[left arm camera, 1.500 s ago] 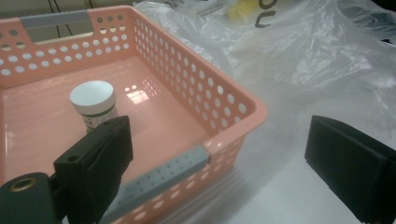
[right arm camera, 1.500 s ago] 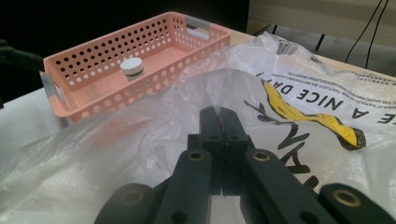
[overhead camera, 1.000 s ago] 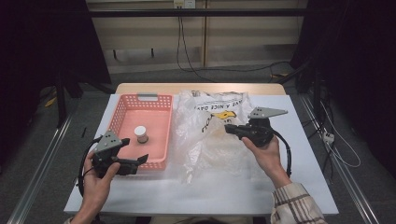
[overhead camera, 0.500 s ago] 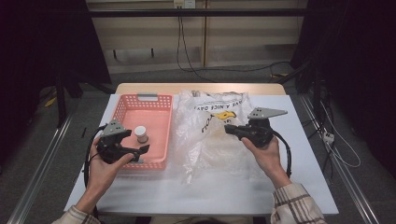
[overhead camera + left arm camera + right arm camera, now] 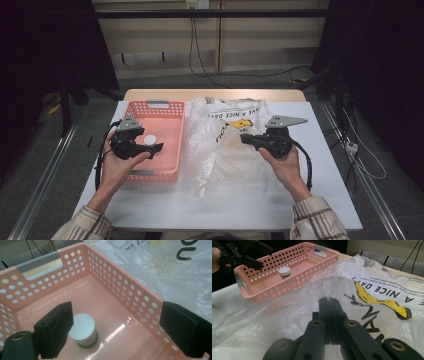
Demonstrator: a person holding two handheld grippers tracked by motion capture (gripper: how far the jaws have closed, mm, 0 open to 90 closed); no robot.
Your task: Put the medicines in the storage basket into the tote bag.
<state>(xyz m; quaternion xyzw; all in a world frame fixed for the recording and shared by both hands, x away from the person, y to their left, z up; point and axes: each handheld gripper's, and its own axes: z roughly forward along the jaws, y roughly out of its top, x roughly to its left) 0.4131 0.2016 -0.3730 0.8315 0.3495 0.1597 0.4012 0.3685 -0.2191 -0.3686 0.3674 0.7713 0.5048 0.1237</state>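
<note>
A small jar with a white lid (image 5: 149, 140) stands in the pink perforated basket (image 5: 170, 125) on the left of the table. My left gripper (image 5: 152, 148) hangs over the basket's near left part, jaws open, with the jar (image 5: 82, 330) just inside its left pad (image 5: 56, 332) and untouched. The right gripper (image 5: 245, 138) is held over the clear plastic bag (image 5: 225, 150) with yellow and black print, jaws shut. In the right gripper view its closed tips (image 5: 330, 303) sit at a raised fold of the bag (image 5: 362, 297); whether the film is pinched I cannot tell.
The white table top (image 5: 240, 205) runs out to the front and right of the bag. A wooden strip (image 5: 215, 94) edges the far side. Cables trail from both grippers, and dark floor and rails surround the table.
My left gripper has moved away from the table's front edge and over the basket, closing in on the jar. The right gripper and the bag have stayed put.
</note>
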